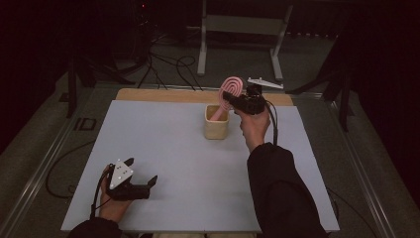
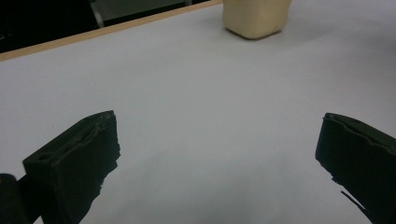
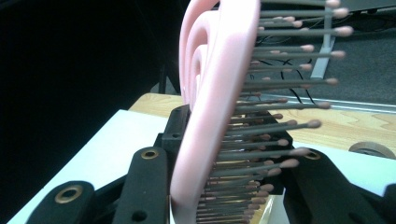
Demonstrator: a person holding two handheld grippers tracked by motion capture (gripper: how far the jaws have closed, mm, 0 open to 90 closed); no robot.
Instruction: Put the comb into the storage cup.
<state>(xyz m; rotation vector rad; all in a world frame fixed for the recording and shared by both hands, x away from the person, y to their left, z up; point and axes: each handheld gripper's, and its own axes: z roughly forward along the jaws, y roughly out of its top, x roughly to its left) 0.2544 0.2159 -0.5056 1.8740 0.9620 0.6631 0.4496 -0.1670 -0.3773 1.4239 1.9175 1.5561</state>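
A pink hairbrush is held over a cream cup on the worktop.

Nearest the camera, the left gripper rests on the pale worktop, its fingers wide apart with nothing between them. Farther back, the right gripper is clamped on the pink hairbrush, bristles to one side, whose handle end dips into the cream cup near the worktop's far edge.

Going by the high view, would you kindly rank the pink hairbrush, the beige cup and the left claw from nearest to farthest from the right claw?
1. Pink hairbrush: clamped in the right claw.
2. Beige cup: just below, holding the brush handle.
3. Left claw: near table corner, open.
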